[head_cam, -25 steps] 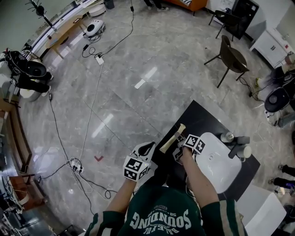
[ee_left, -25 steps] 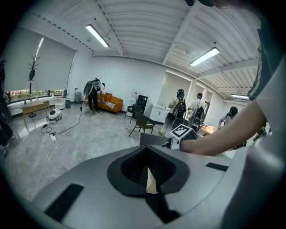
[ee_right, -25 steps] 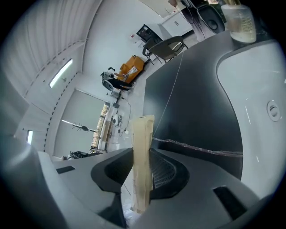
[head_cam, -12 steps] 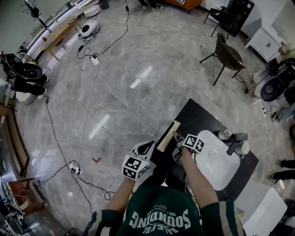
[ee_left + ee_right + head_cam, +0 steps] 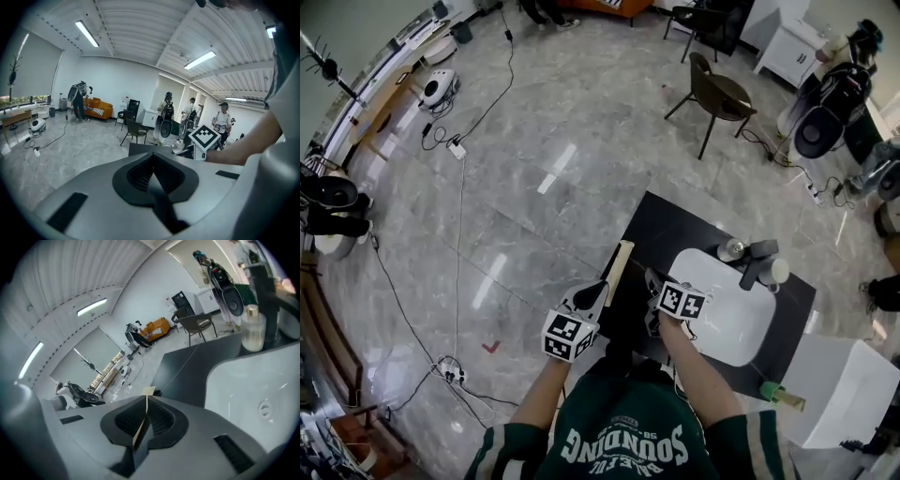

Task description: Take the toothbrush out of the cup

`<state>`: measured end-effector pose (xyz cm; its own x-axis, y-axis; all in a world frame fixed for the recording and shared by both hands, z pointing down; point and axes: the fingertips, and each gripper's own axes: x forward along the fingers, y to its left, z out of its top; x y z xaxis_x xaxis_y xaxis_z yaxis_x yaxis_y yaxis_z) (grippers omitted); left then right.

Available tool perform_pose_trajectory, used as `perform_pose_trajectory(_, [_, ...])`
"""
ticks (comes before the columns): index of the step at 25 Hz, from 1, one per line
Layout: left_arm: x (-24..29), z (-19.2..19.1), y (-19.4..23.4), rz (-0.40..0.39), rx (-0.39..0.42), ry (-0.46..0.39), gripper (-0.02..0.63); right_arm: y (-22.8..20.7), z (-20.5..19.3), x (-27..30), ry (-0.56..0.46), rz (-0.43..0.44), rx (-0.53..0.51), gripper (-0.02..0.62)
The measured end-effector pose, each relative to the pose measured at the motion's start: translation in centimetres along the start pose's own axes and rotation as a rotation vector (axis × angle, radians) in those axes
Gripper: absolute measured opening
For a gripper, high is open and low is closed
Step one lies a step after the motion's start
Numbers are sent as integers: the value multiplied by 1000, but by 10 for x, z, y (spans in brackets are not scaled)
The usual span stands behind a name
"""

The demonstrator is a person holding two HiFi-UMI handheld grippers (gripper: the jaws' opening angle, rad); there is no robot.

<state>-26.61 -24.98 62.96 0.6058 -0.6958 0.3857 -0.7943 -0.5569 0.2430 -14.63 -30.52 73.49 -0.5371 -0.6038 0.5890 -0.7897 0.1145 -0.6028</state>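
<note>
— Well, the left gripper [image 5: 596, 292]?
— Jaws together, nothing in them.
— The toothbrush [image 5: 619, 263]?
— Lying along the black table [image 5: 675, 230], at its left edge, between the two grippers' tips.
— The right gripper [image 5: 650, 278]?
— Its jaws have just closed. A thin tan line shows in their seam, and I can't tell what it is. The green cup [image 5: 772, 391] is well apart, at the table's near right corner.

Bright, even indoor light. Long white ceiling strip lamps [image 5: 87, 33] overhead, and their glare streaks the glossy grey marble floor [image 5: 555, 182]. Shadows faint. Heavy fisheye bend, with a dark vignette ringing both gripper views. Left claw [image 5: 152, 160] and right claw [image 5: 146, 401] are soft up close. The far room is sharper.
</note>
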Motion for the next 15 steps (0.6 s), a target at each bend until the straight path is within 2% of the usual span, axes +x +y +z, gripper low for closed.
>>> perform_pose_trajectory(6, [24,1,-40,-74,33,9,11,-16,14,-53,-102,-113,-216,46])
perform_pose_trajectory(9, [34,-1,-68,-114,53,13,11,-23,15,-80,-143,-140,-308,46])
perform_pose_trajectory(15, [45,-7,-122,-187,93,28,11,-34,10,-132,-217,-169,-364,46])
